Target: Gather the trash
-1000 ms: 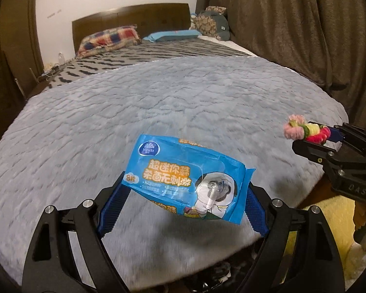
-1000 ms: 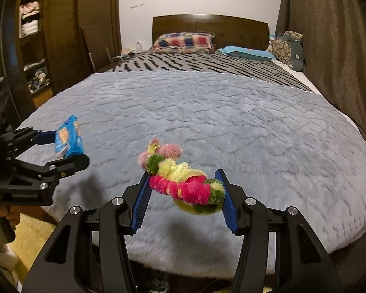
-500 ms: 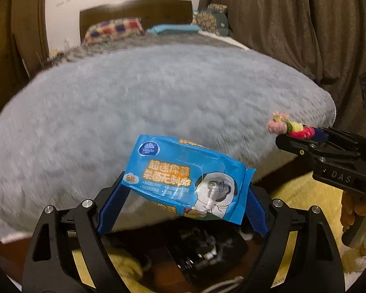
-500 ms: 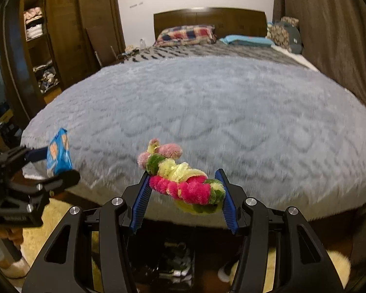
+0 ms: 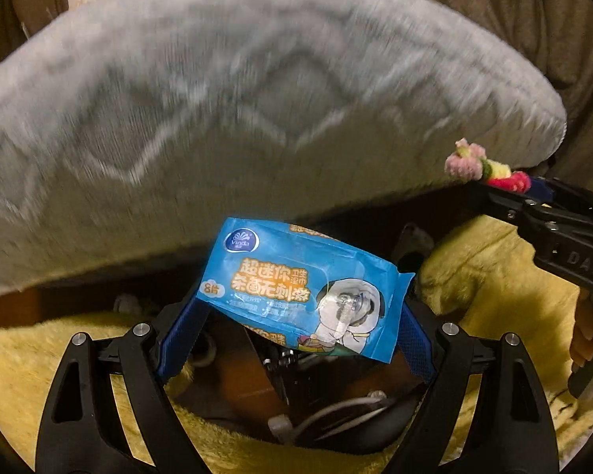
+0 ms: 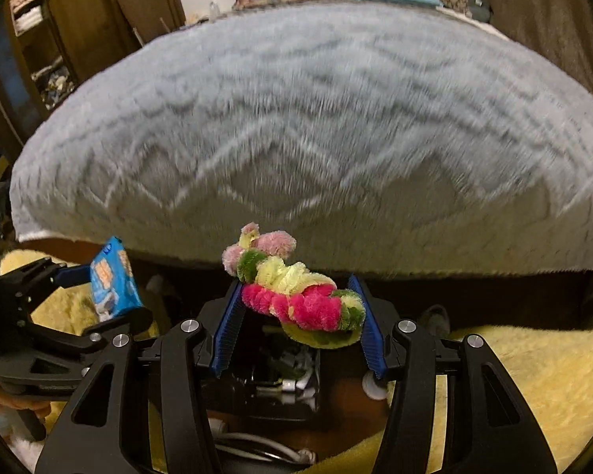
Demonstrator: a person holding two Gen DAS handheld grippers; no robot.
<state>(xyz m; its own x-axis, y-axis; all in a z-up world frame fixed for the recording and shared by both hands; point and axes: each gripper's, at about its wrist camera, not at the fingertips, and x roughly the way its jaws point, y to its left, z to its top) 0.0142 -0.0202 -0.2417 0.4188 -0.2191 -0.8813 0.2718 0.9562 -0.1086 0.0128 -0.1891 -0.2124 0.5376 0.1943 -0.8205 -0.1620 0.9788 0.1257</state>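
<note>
My left gripper (image 5: 296, 312) is shut on a blue wet-wipe packet (image 5: 300, 288), its blue pads pressing both ends. The packet hangs in the air below the edge of the bed. My right gripper (image 6: 296, 316) is shut on a fuzzy pink, yellow and green chenille twist (image 6: 296, 292) held crosswise between its pads. In the left wrist view the right gripper (image 5: 533, 193) stands at the right with the fuzzy twist (image 5: 486, 166) at its tip. The right wrist view has the left gripper (image 6: 95, 292) with the blue packet (image 6: 112, 280) at the left.
A grey plush blanket (image 6: 304, 126) covers the bed ahead. Yellow fluffy rugs (image 6: 533, 379) lie on the floor at both sides. Below the grippers is a dark container (image 6: 280, 379) with cables and white bits in it. A wooden shelf (image 6: 39, 43) stands at the left, brown curtains (image 5: 514, 19) at the right.
Both grippers have sunk from above the bed to below its edge and tilted down. The floor, rugs and dark container have come into view. Both grips are unchanged.
</note>
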